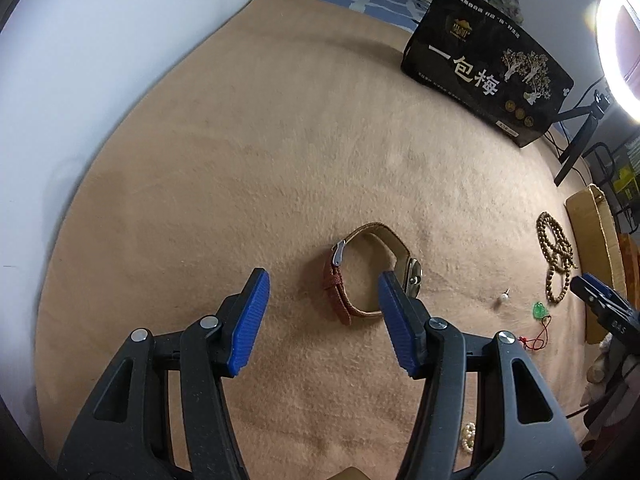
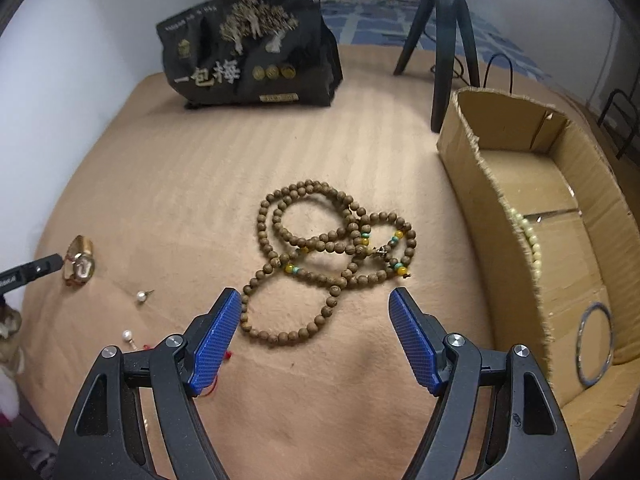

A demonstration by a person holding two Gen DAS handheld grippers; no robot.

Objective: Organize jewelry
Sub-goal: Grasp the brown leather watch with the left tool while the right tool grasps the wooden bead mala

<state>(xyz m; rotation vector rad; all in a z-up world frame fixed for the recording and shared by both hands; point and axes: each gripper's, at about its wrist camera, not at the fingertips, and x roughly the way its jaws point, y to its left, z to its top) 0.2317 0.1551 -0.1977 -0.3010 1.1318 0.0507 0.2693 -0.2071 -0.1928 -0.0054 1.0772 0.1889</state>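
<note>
Below, a tan blanket [image 1: 240,160] covers the work surface, with the jewelry spread over it. The left gripper [image 1: 324,292] points down at a watch [image 1: 360,276] with a brown strap; its blue pads stand apart with nothing pressed between them. The watch lies on its side, strap looped, and the right-hand pad overlaps the watch case in the left wrist view, though contact cannot be told. The right gripper [image 2: 316,312] is likewise released, its jaws wide and empty, hovering over a bead string [image 2: 320,256] of brown wooden beads with a few yellow and turquoise ones, coiled in several loops on the blanket. One loop of it lies between the pads in the right wrist view. A cardboard box [image 2: 500,216] stands just right of the bead string, open on top; inside lie a pale bead strand [image 2: 530,236] and a metal bangle [image 2: 596,344]. Between the watch and the bead string rest a pearl stud [image 2: 141,296], a second pearl [image 2: 127,335], and a green pendant [image 1: 540,311] on red cord. A black snack bag [image 2: 248,60] stands at the far edge, near a tripod [image 2: 444,40].
</note>
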